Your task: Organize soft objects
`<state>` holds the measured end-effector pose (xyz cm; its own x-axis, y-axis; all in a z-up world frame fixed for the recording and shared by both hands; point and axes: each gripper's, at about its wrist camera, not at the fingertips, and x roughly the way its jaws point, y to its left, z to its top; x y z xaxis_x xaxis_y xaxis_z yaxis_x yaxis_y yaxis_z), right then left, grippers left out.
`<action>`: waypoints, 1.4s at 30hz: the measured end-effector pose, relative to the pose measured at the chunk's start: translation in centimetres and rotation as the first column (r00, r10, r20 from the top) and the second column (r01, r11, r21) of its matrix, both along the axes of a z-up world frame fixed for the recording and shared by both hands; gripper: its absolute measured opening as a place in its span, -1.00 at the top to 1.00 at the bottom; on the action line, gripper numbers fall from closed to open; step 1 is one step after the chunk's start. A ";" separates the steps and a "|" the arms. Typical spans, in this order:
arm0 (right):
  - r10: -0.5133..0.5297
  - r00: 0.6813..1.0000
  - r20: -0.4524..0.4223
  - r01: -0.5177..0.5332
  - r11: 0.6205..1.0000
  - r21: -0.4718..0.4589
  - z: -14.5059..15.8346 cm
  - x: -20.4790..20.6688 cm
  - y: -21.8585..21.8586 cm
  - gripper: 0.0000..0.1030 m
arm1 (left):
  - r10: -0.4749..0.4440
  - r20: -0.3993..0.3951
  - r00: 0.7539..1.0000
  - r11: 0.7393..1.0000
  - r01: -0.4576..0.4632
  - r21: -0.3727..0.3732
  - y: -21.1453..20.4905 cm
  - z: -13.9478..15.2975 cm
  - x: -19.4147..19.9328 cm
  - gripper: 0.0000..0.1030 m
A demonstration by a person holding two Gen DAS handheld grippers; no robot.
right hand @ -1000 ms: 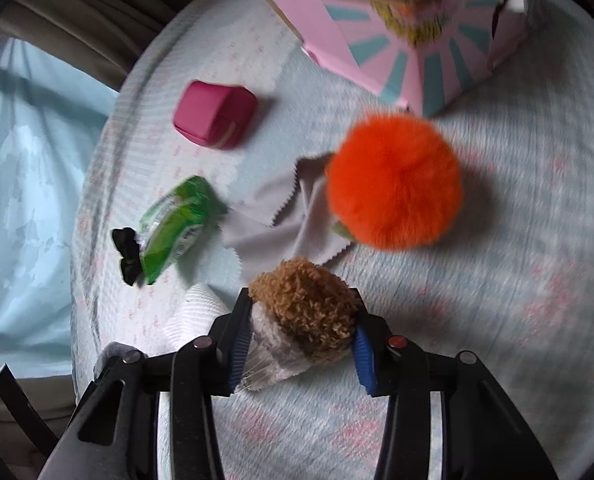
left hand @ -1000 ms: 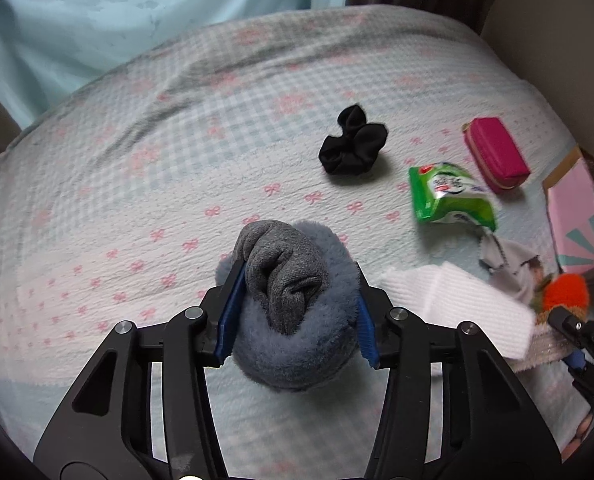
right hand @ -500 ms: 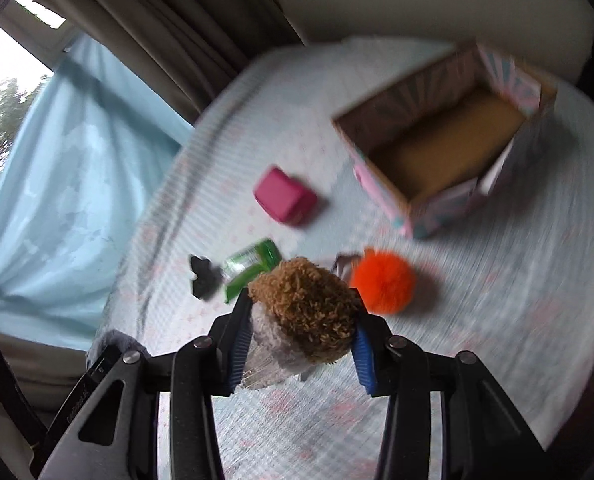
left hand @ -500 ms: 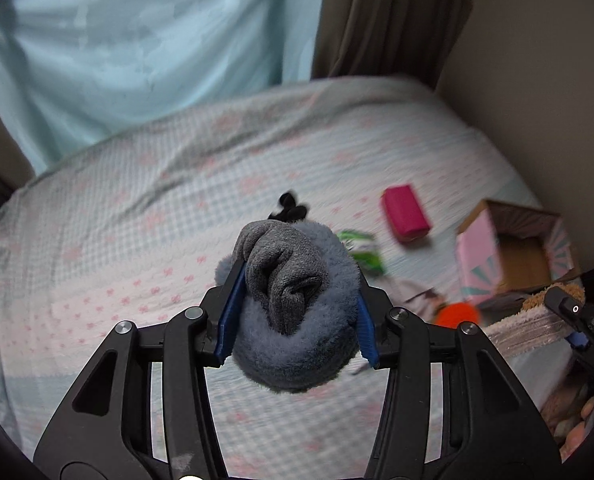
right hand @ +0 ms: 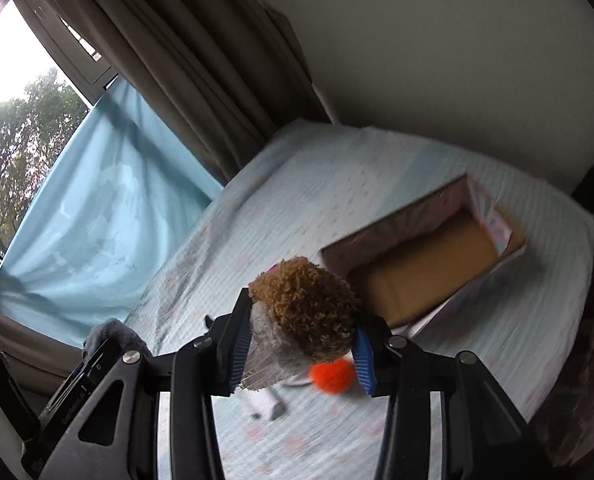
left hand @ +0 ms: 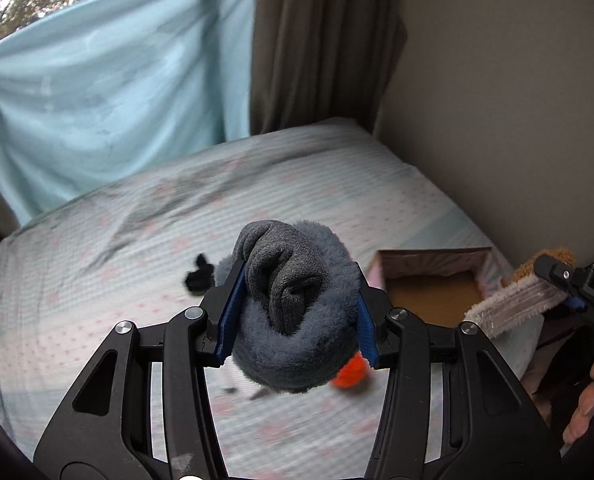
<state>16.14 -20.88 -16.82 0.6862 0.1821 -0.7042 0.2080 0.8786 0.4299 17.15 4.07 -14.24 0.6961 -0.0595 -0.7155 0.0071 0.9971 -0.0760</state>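
1. Your two grippers have risen well clear of the bed [left hand: 97,280] within the last second: a second ago both cameras looked close down on the clutter, and now the whole mattress, the curtain and the wall fill both views.

2. The open cardboard box [right hand: 425,264] has come into full view near the wall, its brown floor bare as far as the frames show. That reads as a carry toward it, though nothing is placed yet.

3. Your left gripper [left hand: 295,312] stays clamped on the grey fuzzy sock bundle [left hand: 293,308], held in the air above the sheet, jaws pressing its sides exactly as before.

4. Your right gripper [right hand: 301,340] likewise keeps its hold on the brown curly plush [right hand: 305,312], with a pale fabric part hanging below; in the left view it sits just beside the box.

5. Left on the bed below: the orange pom-pom [right hand: 331,376] and the black scrunchie [left hand: 199,276]. Other items are blurred or hidden behind the loads.
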 end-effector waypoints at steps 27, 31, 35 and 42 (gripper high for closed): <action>0.269 0.884 -0.382 -0.279 0.960 0.030 -18.1 15.2 -17.7 0.21 | -0.047 -0.398 0.916 0.996 0.071 0.046 -24.8 -19.0 15.0 0.14; 0.303 0.854 -0.424 -0.307 0.950 0.059 -20.9 16.4 -17.5 0.21 | -0.052 -0.452 0.891 0.991 0.101 0.085 -25.6 -21.8 16.2 0.14; 0.329 0.822 -0.465 -0.336 0.939 0.071 -22.9 17.6 -17.0 0.17 | -0.064 -0.484 0.873 0.985 0.133 0.109 -26.4 -23.5 17.2 0.12; 0.360 0.774 -0.522 -0.395 0.917 0.047 -25.1 19.6 -16.1 -0.44 | -0.075 -0.462 0.884 0.969 0.174 0.176 -25.7 -23.5 17.2 -1.00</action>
<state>35.70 -36.96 -41.91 0.1100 0.2944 -0.9493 0.0269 0.9539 0.2990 34.31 -21.65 -37.70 0.2936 0.0595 -0.9541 0.1467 0.9834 0.1065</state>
